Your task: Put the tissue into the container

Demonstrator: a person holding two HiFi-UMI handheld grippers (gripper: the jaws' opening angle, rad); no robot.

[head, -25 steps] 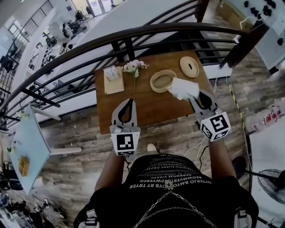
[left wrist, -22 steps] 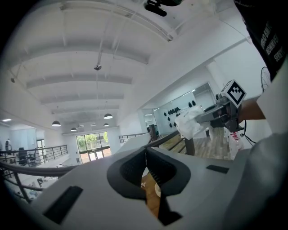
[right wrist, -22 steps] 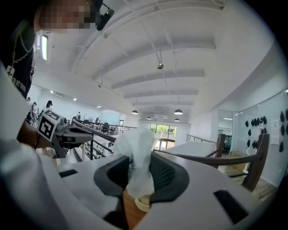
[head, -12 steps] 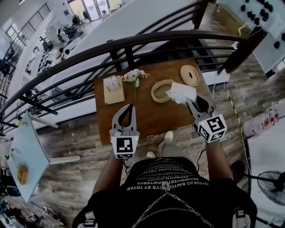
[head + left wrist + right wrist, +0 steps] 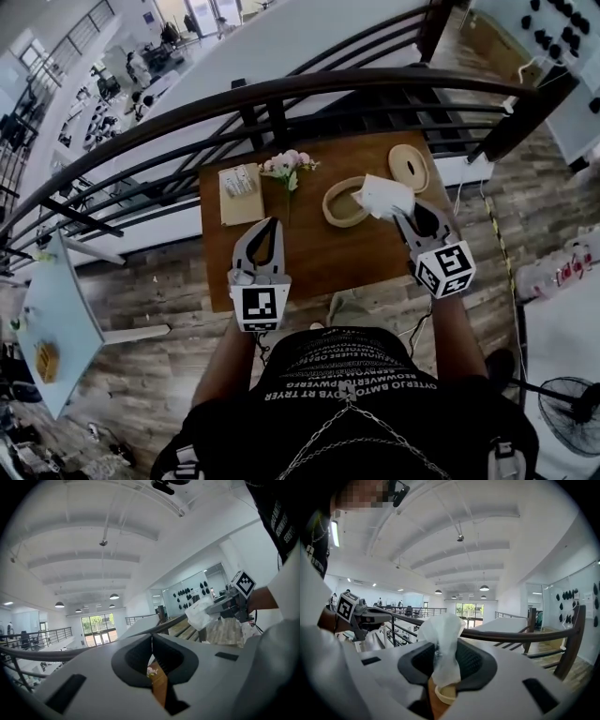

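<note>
Head view looks steeply down on a brown wooden table (image 5: 309,253) beside a dark railing (image 5: 281,89); right of the frame's centre the right gripper (image 5: 401,210) holds a white tissue (image 5: 384,195), its fingers pinched on the tissue's lower part while the crumpled rest stands out beyond them; the tissue overlaps the right rim of the oval wooden container (image 5: 343,202), though whether it touches that rim I cannot tell; a round lid (image 5: 409,167) lies just beside the container, toward the upper right; the left gripper (image 5: 270,225) hovers over the table's lower left, fingers pressed together with nothing between them; pink flowers (image 5: 289,165) and a pale tray (image 5: 240,182) lie at the table's upper left.
</note>
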